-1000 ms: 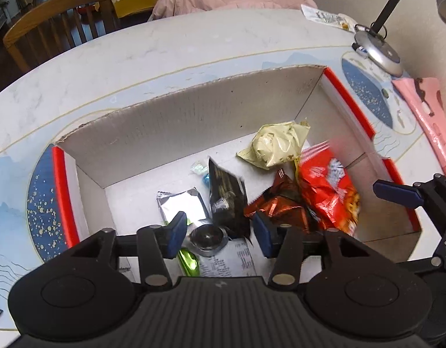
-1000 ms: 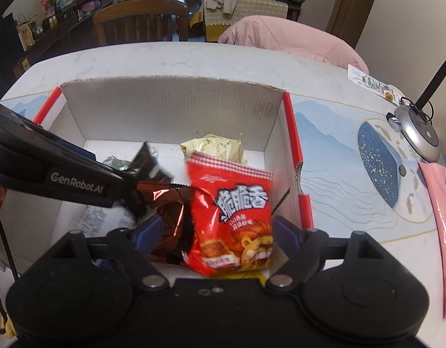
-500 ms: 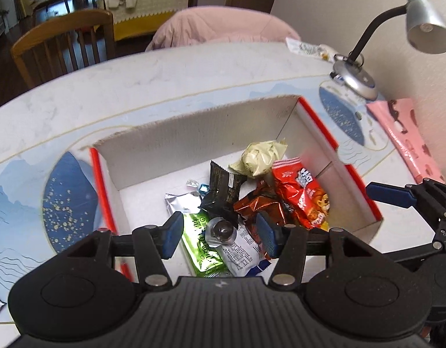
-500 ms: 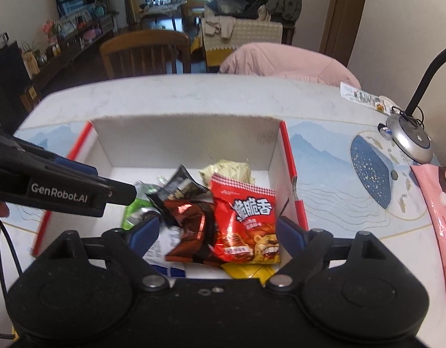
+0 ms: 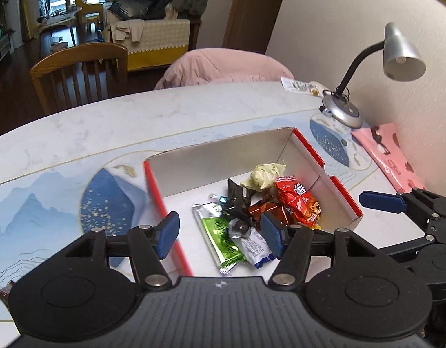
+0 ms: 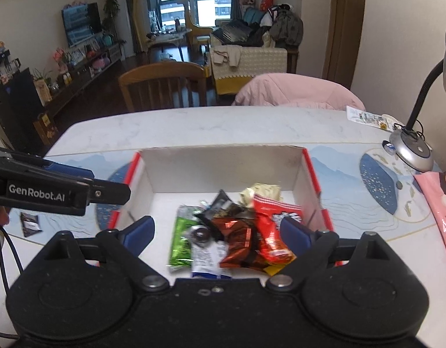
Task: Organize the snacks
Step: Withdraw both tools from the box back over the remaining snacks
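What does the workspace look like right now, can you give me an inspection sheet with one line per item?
Surface: marble-look table with a blue landscape mat.
Job's things: open box holding the red snack bag, green packet and other wrappers.
Clutter: pink bag; dark packet outside the box; packet at the far edge.
Grippers: left hand-held gripper and right hand-held gripper open, jaws just been opening, nothing held.
Cables: black cable at the left edge.
Surroundings: desk lamp, wooden chair, living room behind.

"GenRobot.AI" stands in white on the left tool (image 6: 104,192).
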Demonstrator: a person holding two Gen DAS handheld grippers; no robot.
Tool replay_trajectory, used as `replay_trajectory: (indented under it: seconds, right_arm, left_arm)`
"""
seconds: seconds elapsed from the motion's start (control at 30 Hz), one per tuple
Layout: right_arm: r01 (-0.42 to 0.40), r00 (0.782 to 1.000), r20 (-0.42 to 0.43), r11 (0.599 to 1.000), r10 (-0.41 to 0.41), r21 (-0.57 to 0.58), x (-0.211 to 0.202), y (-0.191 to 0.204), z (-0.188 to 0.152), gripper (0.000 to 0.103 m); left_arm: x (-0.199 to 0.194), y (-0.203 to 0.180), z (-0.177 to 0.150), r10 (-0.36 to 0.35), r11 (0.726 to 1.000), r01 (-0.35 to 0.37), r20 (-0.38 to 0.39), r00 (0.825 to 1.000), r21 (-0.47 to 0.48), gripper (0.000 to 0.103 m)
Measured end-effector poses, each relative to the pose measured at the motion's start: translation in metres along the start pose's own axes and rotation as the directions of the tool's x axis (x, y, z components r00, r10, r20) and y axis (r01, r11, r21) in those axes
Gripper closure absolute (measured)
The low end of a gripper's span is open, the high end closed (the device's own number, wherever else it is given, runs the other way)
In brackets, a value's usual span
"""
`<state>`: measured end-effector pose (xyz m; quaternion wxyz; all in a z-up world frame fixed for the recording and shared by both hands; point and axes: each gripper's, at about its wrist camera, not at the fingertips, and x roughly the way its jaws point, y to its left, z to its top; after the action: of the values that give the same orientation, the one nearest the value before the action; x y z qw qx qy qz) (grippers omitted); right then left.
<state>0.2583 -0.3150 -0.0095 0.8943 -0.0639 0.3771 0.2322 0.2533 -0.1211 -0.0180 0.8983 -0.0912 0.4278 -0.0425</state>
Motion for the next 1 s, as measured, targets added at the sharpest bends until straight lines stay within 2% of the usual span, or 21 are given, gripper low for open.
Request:
replay_trajectory:
  seconds: [0.13,0.23,0.27,0.33,0.5,0.8,1.0]
  right_arm:
    - [-0.022,0.999,0.036,1.0,0.022,-0.011,-0.011,0.019,-0.002,0.008]
    - [-0.038,0.997,0.064,0.999,0.038,-0.004,-0.017,0.032,-0.003,0.0]
    - [-0.046,0.996,0.075,0.999,0.046,-0.004,-0.02,0.036,-0.003,0.0]
    - [-0.066,0.994,0.086,0.998,0.066,-0.005,-0.023,0.046,-0.004,0.0]
    - [-0.102,0.989,0.104,0.994,0.104,-0.026,-0.025,0.076,-0.009,0.0]
    - [-0.119,0.991,0.053,0.991,0.122,-0.057,-0.011,0.127,-0.024,0.0]
    - [-0.089,0.996,-0.015,0.996,0.088,-0.025,0.007,0.153,-0.045,0.0]
  left_arm:
    - [-0.02,0.015,-0.009,-0.006,1.0,0.006,0.019,1.0,-0.007,0.041]
    - [-0.036,0.027,-0.017,-0.007,1.0,0.007,0.039,0.999,-0.009,0.04]
    - [-0.042,0.031,-0.02,-0.006,1.0,0.007,0.046,0.999,-0.01,0.039]
    - [-0.054,0.042,-0.027,-0.005,1.0,0.007,0.079,0.997,-0.018,0.028]
    - [-0.079,0.071,-0.042,0.0,0.999,0.006,0.123,0.992,-0.052,0.026]
    - [-0.104,0.138,-0.073,0.072,0.989,-0.055,0.126,0.989,-0.136,0.026]
    - [-0.105,0.197,-0.094,0.175,0.966,-0.155,0.085,0.981,-0.205,0.026]
